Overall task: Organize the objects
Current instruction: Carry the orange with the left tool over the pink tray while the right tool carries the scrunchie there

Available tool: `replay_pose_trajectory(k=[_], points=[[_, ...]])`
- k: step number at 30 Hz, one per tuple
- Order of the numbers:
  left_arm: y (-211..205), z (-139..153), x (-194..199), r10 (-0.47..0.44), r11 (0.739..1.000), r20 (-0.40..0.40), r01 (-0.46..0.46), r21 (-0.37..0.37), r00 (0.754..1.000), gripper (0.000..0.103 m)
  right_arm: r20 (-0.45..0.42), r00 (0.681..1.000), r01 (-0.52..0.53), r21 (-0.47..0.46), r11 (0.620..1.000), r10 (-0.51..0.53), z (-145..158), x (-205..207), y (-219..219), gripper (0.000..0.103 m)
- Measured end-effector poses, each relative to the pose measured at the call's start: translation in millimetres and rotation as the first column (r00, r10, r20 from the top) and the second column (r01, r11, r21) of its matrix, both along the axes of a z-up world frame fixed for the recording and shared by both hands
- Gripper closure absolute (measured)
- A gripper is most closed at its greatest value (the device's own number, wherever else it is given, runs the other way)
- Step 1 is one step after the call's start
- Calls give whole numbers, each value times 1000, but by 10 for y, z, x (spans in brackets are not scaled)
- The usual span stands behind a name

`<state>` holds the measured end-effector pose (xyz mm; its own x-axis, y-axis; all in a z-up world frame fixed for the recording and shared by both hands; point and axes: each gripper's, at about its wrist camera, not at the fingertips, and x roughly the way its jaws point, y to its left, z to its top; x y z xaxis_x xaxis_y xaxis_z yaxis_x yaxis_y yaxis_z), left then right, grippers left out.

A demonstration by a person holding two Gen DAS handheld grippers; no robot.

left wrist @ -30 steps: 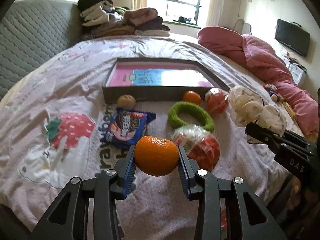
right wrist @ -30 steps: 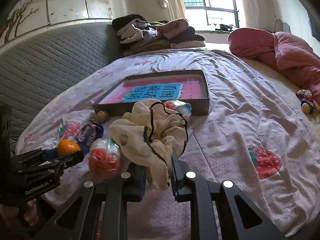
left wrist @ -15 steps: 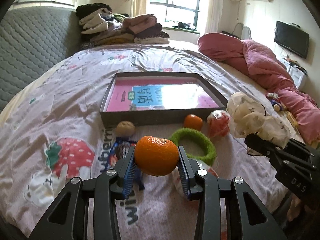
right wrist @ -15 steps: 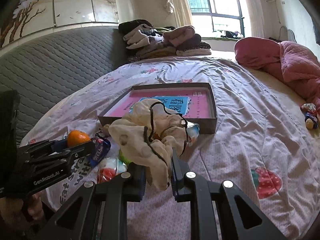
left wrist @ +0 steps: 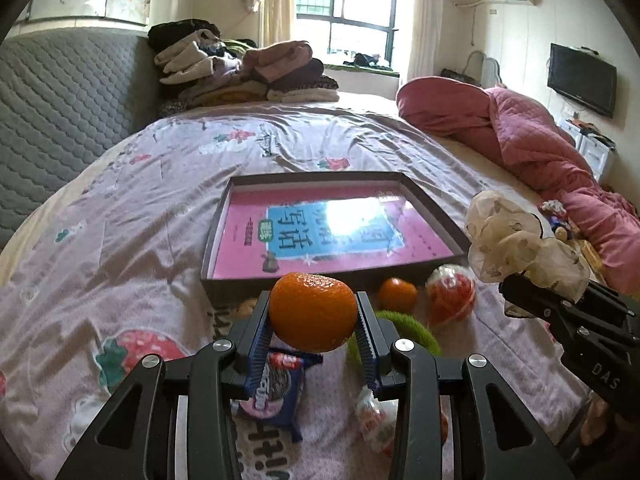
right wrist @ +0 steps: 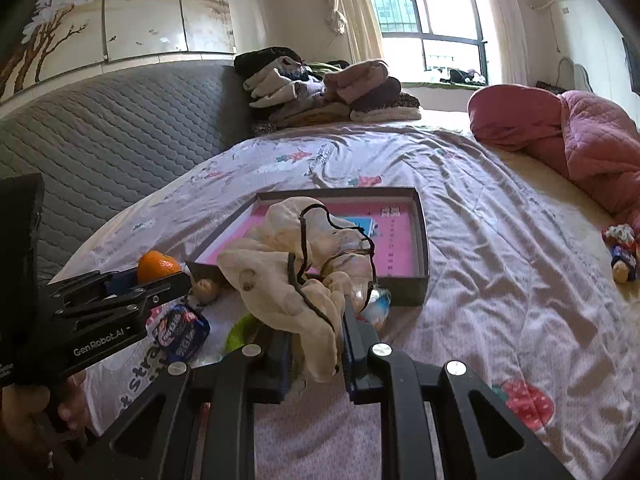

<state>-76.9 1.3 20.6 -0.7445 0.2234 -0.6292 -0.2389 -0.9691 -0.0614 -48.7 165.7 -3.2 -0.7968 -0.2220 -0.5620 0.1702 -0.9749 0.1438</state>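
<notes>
My left gripper [left wrist: 313, 330] is shut on an orange mandarin [left wrist: 313, 311] and holds it above the bed, just short of the dark shallow box [left wrist: 424, 196] with a pink and blue sheet inside. My right gripper [right wrist: 316, 344] is shut on a cream cloth bag [right wrist: 296, 268] with a black cord, near the box's front edge [right wrist: 404, 286]. The bag also shows at the right of the left wrist view [left wrist: 516, 244]. The mandarin shows at the left of the right wrist view [right wrist: 158, 266].
On the bedsheet before the box lie a second mandarin [left wrist: 397, 294], a red wrapped ball [left wrist: 451, 300], a green fuzzy ring [left wrist: 412, 330], a blue snack packet [left wrist: 276, 388] and a small brown ball [right wrist: 205, 289]. Folded clothes [left wrist: 240, 68] and a pink quilt [left wrist: 532, 136] lie beyond.
Both grippers have risen and moved forward toward the box, each keeping its load. The box now looks nearer and the loose items lie lower in view.
</notes>
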Motion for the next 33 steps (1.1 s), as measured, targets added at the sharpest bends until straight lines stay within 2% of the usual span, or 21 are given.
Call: replay_pose_trajectory(k=[6, 13, 21, 25, 33], points=[[5, 159, -159, -12, 1000, -39, 12, -8, 999, 63, -23, 1000, 8, 9, 1000, -8, 92, -136, -5, 83], [-49, 254, -378, -18, 1000, -40, 18, -4, 999, 63, -52, 998, 27, 19, 999, -26, 207, -343, 6, 83], [-92, 251, -583, -1, 1000, -20, 1, -2, 1000, 63, -96, 995, 43, 36, 998, -39, 377, -551, 29, 83], [-105, 265, -692, 7, 1000, -34, -8, -17, 999, 63, -115, 992, 53, 48, 997, -47, 448, -660, 65, 83], [-118, 276, -1005, 31, 998, -47, -33, -56, 998, 63, -104, 993, 61, 52, 997, -56, 458, -849, 155, 82]])
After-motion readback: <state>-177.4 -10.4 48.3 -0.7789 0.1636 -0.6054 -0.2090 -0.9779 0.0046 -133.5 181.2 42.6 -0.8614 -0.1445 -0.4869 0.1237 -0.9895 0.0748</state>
